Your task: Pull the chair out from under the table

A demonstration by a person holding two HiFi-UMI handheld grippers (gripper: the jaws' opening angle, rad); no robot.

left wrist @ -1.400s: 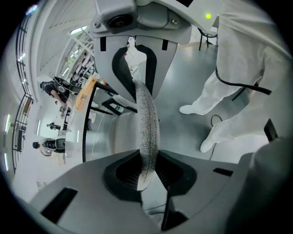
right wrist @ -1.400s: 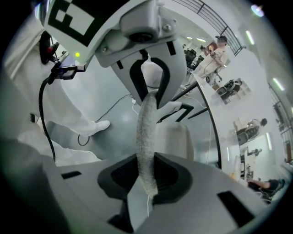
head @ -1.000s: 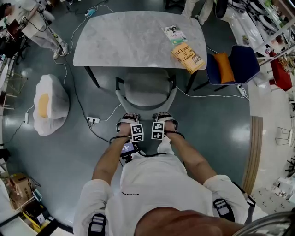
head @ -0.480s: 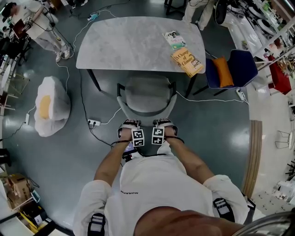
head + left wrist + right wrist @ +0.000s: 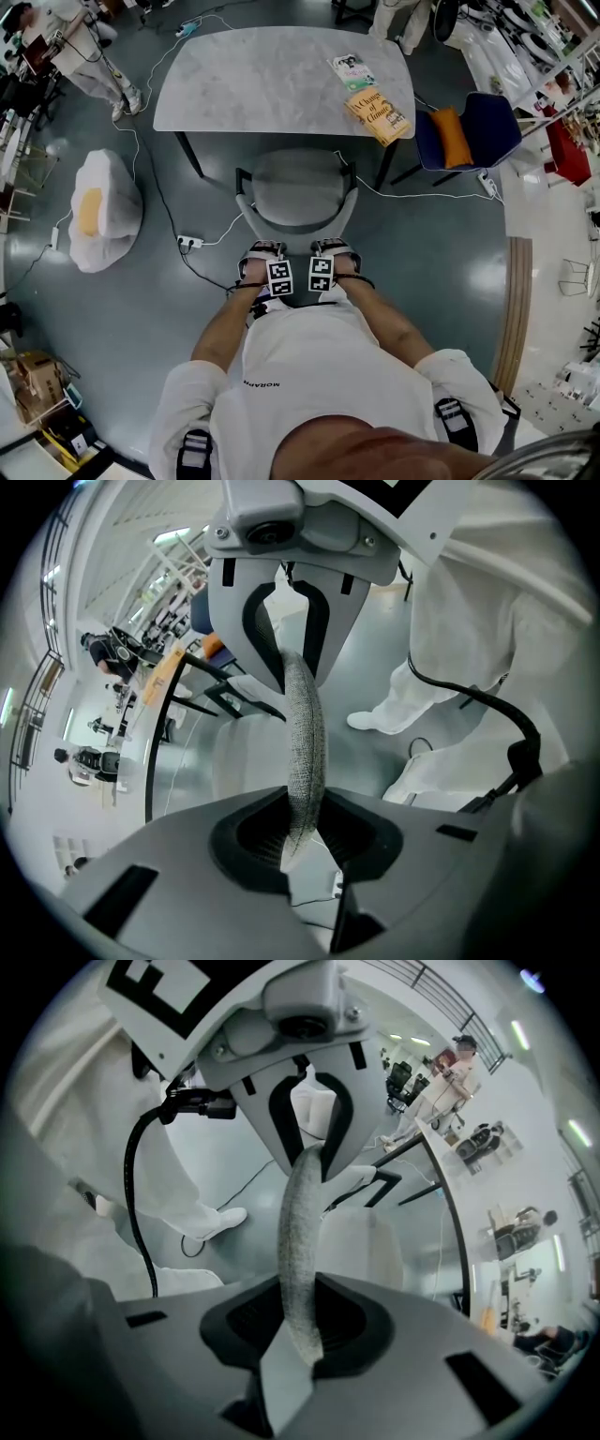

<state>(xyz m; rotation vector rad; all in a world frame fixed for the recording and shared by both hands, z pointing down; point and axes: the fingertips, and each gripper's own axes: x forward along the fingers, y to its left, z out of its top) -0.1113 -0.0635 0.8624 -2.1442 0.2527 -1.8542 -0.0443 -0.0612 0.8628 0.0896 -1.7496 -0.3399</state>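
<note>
While left gripper (image 5: 262, 250) and right gripper (image 5: 334, 247) both pinch chair (image 5: 298, 183) backrest rim, seat sits mostly out, front near table (image 5: 253, 89) edge. I fear uneven pull twisting chair, leg snagging floor cable (image 5: 220, 238), fabric rim slipping from pads.

Left gripper (image 5: 262, 253): held in front of the body, pointing steeply down.
Left jaws: nearly together, pressed from both sides onto the thin padded rim of the chair back (image 5: 302, 728).
Right gripper (image 5: 336, 249): level with the left gripper and just beside it, also pointing steeply down.
Right jaws: nearly together, clamped on the same rim further along.
Marker cubes (image 5: 279, 277): side by side, close together, nearest the chest.
Left forearm (image 5: 223, 328): bare, stretched forward, elbow bent and out to the side.
Right forearm (image 5: 386, 321): bare, mirrors the left forearm.
Wrists: close together, both straight.
</note>
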